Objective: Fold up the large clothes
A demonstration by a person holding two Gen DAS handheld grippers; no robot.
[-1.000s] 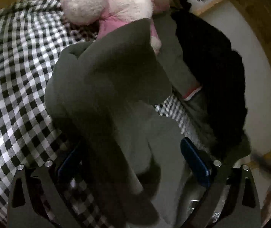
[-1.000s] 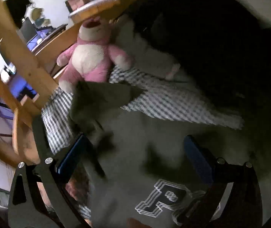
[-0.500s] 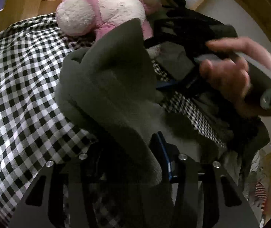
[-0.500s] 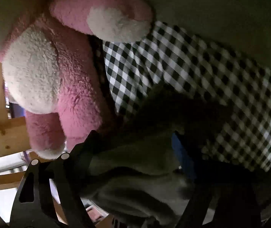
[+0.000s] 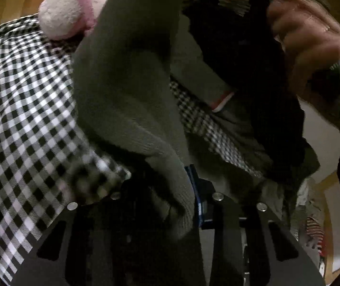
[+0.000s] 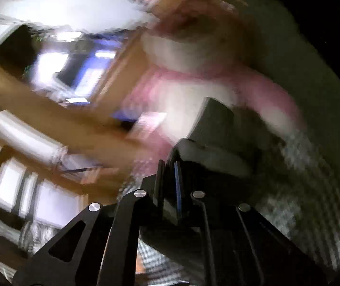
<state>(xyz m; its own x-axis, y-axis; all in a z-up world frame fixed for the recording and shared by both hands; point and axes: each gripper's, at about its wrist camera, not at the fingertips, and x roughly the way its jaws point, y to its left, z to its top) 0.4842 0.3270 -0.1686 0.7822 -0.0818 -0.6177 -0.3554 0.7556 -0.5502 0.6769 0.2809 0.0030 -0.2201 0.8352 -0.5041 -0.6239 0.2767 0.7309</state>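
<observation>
A large grey sweatshirt (image 5: 127,83) lies bunched on a black-and-white checked bedcover (image 5: 22,95). My left gripper (image 5: 162,183) has a thick fold of it between its jaws, which are closing; the cloth fills the gap against the blue pad (image 5: 195,190). In the blurred right wrist view, my right gripper (image 6: 170,166) is shut on a thin edge of the same grey sweatshirt (image 6: 215,124), which stands up just past the fingertips. A person's hand (image 5: 313,47) holds that gripper's handle at the upper right of the left wrist view.
A pink and white plush toy (image 5: 74,7) sits at the head of the bed, close behind the sweatshirt. A black garment (image 5: 253,71) is heaped to the right. A wooden bed frame (image 6: 27,95) and a pale wall (image 5: 320,124) border the bed.
Both grippers went from wide open to closed around grey cloth. The right one swung fast toward the plush toy, blurring its view. The hand came into the left wrist view.
</observation>
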